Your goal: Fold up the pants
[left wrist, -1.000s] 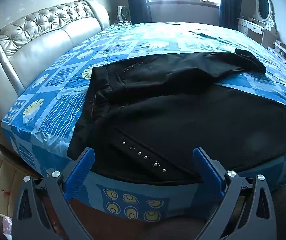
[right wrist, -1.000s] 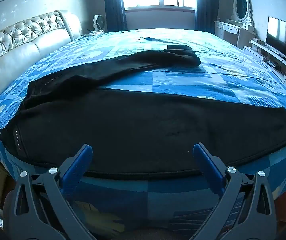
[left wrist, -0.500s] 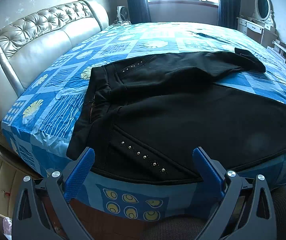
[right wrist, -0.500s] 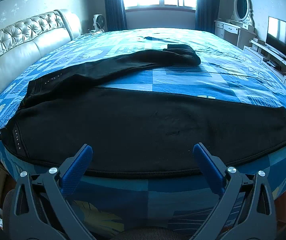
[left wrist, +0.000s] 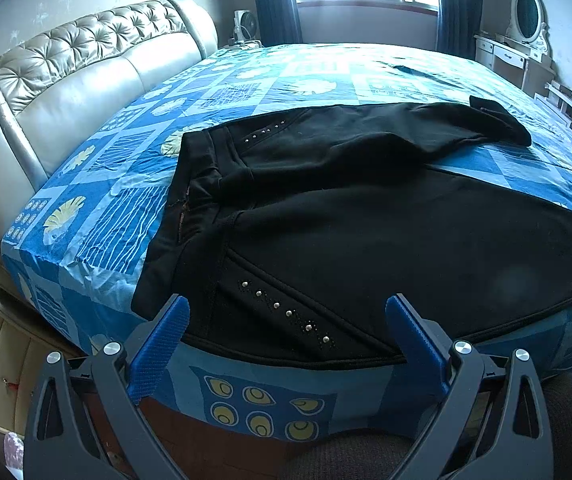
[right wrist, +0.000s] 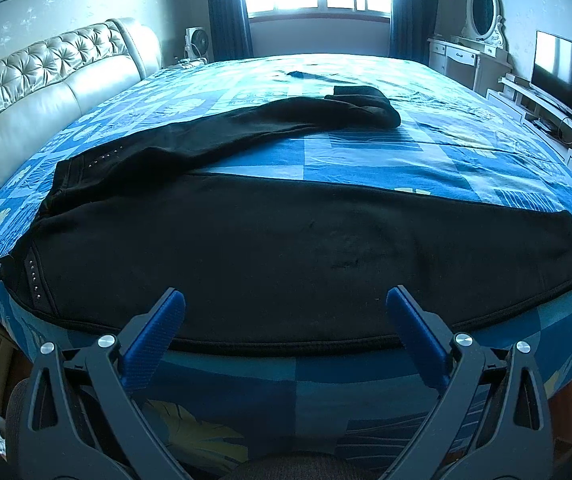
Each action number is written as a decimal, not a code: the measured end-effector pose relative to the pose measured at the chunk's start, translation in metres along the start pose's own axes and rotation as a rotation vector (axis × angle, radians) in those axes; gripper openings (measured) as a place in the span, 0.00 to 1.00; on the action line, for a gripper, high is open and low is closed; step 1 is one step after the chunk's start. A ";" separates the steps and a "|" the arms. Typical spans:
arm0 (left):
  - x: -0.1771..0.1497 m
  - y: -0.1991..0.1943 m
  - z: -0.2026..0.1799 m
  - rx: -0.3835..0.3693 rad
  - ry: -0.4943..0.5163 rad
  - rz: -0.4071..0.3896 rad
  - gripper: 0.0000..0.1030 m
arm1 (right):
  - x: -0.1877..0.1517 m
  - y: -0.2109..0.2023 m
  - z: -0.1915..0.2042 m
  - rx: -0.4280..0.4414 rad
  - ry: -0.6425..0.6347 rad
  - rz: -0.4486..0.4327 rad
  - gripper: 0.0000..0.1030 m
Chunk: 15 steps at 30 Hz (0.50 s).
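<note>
Your left tongs and right tongs both gape wide, holding nothing, at the near edge of the bed, where the black pants lie spread, legs apart.

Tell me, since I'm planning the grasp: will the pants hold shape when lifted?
Probably not: the pants lie limp, the far leg bent and bunched, so they'd likely sag. The thick-looking fabric may feel fairly heavy.
</note>
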State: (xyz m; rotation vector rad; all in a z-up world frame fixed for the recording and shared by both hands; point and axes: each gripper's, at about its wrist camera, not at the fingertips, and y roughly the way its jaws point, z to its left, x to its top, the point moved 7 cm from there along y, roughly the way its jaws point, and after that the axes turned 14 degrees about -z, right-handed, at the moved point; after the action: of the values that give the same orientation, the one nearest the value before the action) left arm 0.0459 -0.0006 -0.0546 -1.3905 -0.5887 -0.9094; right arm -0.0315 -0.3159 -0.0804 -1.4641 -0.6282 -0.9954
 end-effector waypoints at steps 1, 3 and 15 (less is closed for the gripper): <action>0.000 0.000 0.000 -0.001 0.000 0.001 0.95 | 0.000 0.000 0.000 0.001 0.000 0.000 0.98; 0.000 0.000 0.000 -0.001 -0.001 -0.001 0.95 | 0.000 0.000 0.000 0.000 0.001 0.000 0.98; 0.001 -0.002 -0.004 -0.016 -0.002 -0.004 0.95 | 0.000 0.000 -0.001 0.000 0.003 0.000 0.98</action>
State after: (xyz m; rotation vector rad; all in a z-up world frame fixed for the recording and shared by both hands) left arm 0.0444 -0.0043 -0.0528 -1.4053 -0.5877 -0.9180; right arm -0.0315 -0.3166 -0.0808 -1.4622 -0.6257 -0.9972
